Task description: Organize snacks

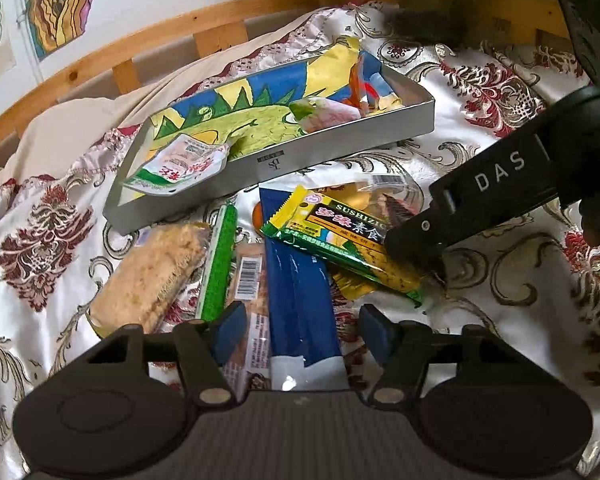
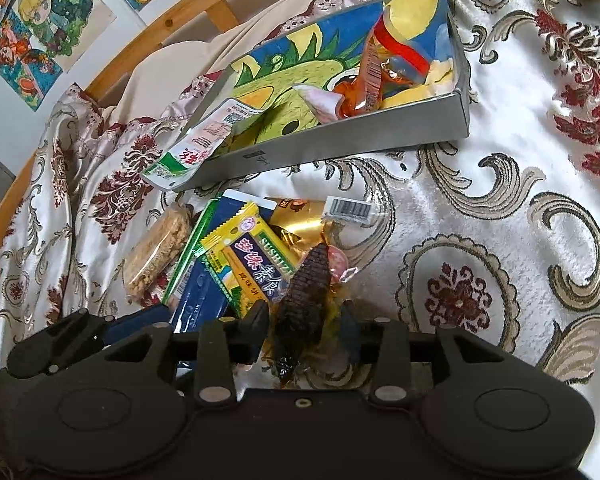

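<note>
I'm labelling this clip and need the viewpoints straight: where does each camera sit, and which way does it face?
Left wrist: sits on the left tool, angled down at the snack pile and grey tray; its own open fingers and the right tool show.
Right wrist: sits on the right tool, angled down; its fingers flank a dark corn packet.
Shared: tray, yellow-green packet, blue packet, patterned cloth.

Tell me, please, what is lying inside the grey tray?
Inside the grey tray: a pink packet, an orange-red packet, and a white-green packet hanging over its rim. A dinosaur drawing lines the bottom, partly covered.
</note>
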Demonstrator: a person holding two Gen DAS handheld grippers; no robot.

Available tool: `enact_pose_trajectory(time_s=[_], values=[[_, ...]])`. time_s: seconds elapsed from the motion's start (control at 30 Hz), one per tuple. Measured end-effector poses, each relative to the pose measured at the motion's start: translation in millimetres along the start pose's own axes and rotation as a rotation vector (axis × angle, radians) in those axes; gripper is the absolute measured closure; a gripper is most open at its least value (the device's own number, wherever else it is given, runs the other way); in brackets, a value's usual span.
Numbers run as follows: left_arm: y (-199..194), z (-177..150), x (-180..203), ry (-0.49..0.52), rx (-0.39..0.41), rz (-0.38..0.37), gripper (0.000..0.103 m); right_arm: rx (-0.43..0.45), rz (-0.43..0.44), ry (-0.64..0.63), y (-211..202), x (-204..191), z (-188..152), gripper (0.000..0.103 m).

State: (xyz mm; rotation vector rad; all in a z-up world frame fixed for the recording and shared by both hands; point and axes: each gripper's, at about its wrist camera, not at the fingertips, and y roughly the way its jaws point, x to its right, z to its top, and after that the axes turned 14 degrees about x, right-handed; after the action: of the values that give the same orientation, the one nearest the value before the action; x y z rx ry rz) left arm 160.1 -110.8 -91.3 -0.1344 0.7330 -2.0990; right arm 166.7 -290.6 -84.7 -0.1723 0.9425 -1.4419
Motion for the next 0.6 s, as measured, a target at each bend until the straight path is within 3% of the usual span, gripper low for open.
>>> enact_pose_trajectory(time_s=[0.2,0.27,0.43,0.6], values=[[-0.2,-0.2,7.1,0.081,-0.005,0.041,0.061,-0.010,-0.009,-0.033,7.4,-4.2,-3.9,0.054],[-1.3,-0.3,8.1,0.097,-0.008,0.043,0.066,-0.008,-0.015,-0.056,7.2,-6.1,-4.3,0.061],[-3.8,2.9,-2.9,-0.004,-0.019,0.040,0.071,0.006,-0.022,-0.090,1.5,-8.2,-3.8,0.071],[-7.6,2.9,-10.8,-0.068,-0.017,0.040,0.074,0.029,-0.028,-0.155,-2.3,-12.7,-3.8,0.073]])
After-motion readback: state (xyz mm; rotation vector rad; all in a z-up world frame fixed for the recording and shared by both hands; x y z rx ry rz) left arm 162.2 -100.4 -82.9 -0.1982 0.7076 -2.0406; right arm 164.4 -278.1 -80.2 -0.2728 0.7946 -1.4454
